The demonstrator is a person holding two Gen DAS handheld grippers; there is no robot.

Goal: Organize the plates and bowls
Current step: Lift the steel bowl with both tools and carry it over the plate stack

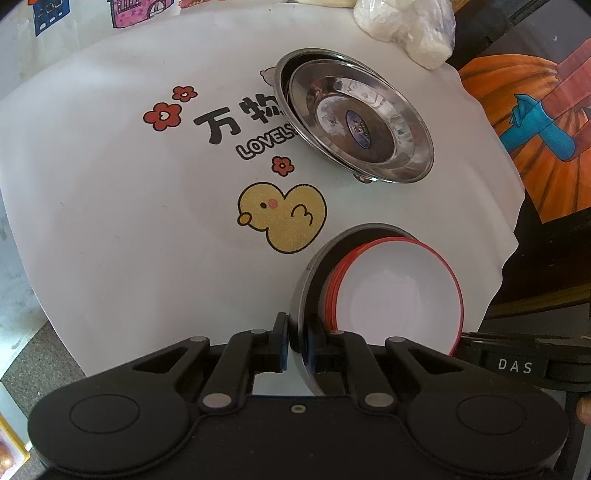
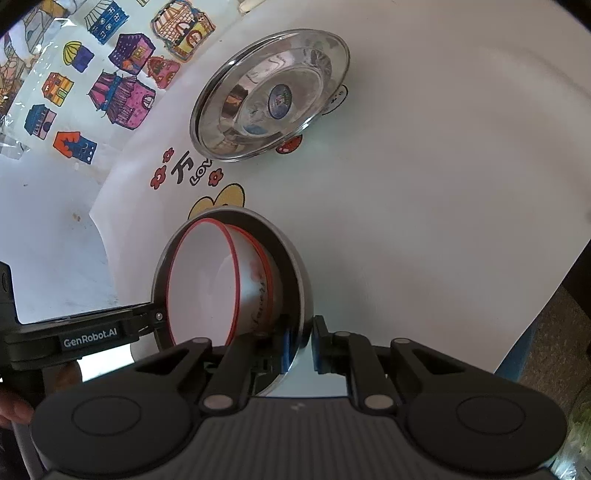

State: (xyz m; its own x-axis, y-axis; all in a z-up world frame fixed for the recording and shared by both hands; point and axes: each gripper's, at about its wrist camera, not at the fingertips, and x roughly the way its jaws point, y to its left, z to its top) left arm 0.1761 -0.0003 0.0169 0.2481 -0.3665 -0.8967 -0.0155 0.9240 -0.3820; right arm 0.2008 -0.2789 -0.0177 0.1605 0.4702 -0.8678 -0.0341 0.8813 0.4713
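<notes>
A steel bowl stands near the front of the white table and holds stacked white bowls with red rims. My left gripper is shut on the steel bowl's near rim, one pad inside and one outside. In the right wrist view my right gripper is shut on the opposite rim of the same steel bowl, with the white bowls inside it. The left gripper shows at that bowl's left edge. Farther back, a shallow steel plate lies tilted in a larger steel dish.
The round table's white cloth carries a yellow duck print and flower prints. A plastic bag of white lumps sits at the far edge. The table edge falls away to the right. Coloured house drawings cover the far cloth.
</notes>
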